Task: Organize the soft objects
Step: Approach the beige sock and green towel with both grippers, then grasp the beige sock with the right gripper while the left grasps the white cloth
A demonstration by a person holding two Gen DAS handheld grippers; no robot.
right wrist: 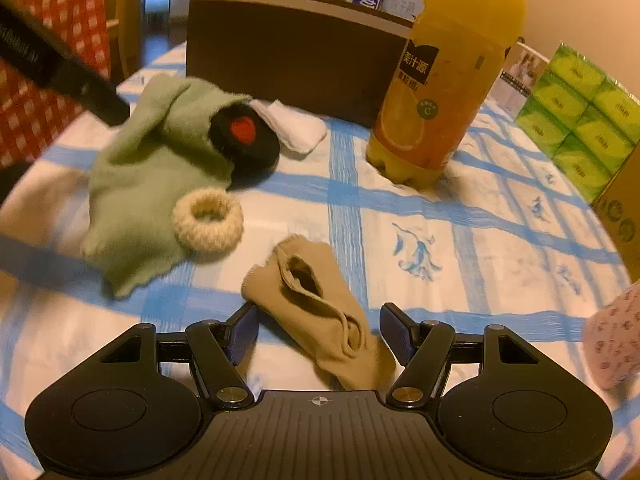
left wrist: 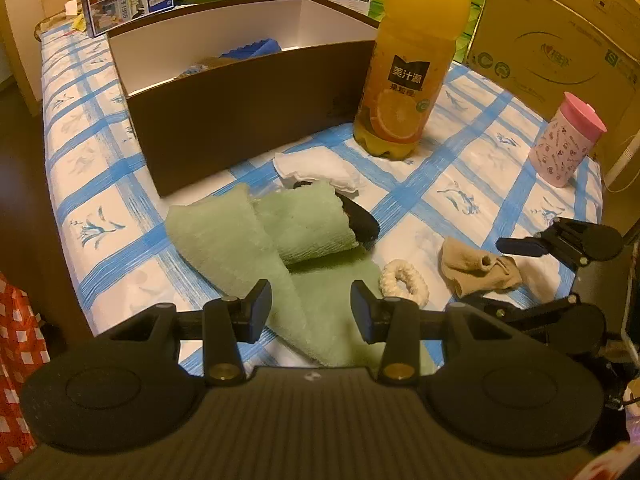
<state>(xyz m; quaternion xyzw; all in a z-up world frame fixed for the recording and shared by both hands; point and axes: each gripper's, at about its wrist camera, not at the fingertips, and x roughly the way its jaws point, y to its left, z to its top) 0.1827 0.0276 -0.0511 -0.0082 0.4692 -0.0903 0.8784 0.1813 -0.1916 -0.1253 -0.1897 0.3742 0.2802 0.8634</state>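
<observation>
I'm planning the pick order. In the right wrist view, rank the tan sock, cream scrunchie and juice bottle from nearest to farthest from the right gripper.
1. tan sock: between the right gripper fingers.
2. cream scrunchie: ahead, left.
3. juice bottle: far, right, beside the brown box.

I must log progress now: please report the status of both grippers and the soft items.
Left gripper open over green towel. Right gripper open, straddling beige sock, not gripped. Brown box behind; juice bottle beside it.

An orange juice bottle [left wrist: 408,60] stands near a pink-lidded cup [left wrist: 564,140] and cardboard carton [left wrist: 560,36].
</observation>
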